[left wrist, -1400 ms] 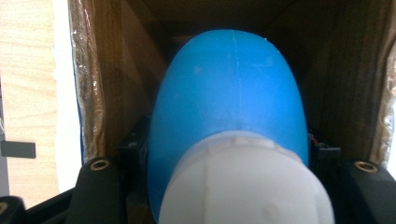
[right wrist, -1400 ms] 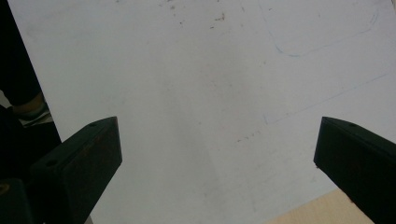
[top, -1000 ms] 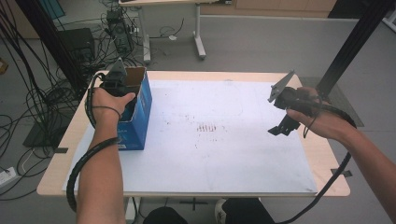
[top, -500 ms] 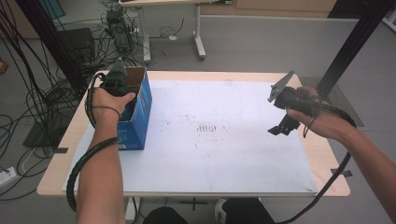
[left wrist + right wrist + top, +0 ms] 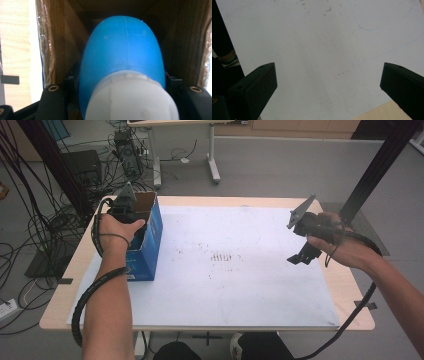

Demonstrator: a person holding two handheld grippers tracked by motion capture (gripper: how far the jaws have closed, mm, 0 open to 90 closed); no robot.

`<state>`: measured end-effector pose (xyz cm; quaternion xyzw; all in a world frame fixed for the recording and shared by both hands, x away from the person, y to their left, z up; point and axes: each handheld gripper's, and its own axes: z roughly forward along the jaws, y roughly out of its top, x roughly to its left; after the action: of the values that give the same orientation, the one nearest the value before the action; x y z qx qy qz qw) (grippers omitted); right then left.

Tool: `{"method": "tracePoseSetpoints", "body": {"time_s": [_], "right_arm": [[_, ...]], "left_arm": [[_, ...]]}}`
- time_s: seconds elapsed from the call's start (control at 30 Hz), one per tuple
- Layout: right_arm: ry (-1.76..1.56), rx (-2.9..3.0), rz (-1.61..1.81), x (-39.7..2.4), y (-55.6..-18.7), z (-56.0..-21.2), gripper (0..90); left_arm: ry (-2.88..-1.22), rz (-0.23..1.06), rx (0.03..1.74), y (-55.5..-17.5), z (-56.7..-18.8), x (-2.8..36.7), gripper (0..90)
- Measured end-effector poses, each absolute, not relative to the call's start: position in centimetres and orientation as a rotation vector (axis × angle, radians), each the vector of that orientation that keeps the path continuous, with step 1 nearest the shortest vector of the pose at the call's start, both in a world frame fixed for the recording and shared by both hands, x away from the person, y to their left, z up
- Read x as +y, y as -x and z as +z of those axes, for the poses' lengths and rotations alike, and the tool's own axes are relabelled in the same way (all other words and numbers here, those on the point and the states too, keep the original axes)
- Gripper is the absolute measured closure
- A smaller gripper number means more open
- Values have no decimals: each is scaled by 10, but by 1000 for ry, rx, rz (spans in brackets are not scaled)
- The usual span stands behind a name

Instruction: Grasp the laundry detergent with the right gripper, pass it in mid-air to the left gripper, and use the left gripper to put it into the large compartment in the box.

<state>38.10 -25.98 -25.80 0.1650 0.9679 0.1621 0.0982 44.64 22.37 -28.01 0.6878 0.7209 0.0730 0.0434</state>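
A blue cardboard box (image 5: pixel 151 237) stands open-topped at the table's left side. My left gripper (image 5: pixel 126 206) reaches down into it from above. In the left gripper view the jaws are shut on a blue bottle (image 5: pixel 122 47) with a white cap (image 5: pixel 131 97), and the bottle hangs inside the box's brown walls (image 5: pixel 60 42). My right gripper (image 5: pixel 303 254) hovers above the right part of the white sheet (image 5: pixel 240 280). Its jaws (image 5: pixel 328 82) stand wide apart with nothing between them.
The white sheet covers most of the wooden table (image 5: pixel 350 290) and bears faint marks near its middle (image 5: pixel 225 256). Cables (image 5: pixel 40 230) and a black case lie on the floor at the left. Another table's legs (image 5: pixel 212 155) stand behind.
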Motion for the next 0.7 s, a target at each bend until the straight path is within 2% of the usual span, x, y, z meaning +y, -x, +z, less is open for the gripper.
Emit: {"method": "tracePoseSetpoints", "body": {"time_s": [0.7], "right_arm": [[-488,2864,485,-261,-379,-259,9]], "left_arm": [[-2100,226,2205,-446,-280,223,367]]}}
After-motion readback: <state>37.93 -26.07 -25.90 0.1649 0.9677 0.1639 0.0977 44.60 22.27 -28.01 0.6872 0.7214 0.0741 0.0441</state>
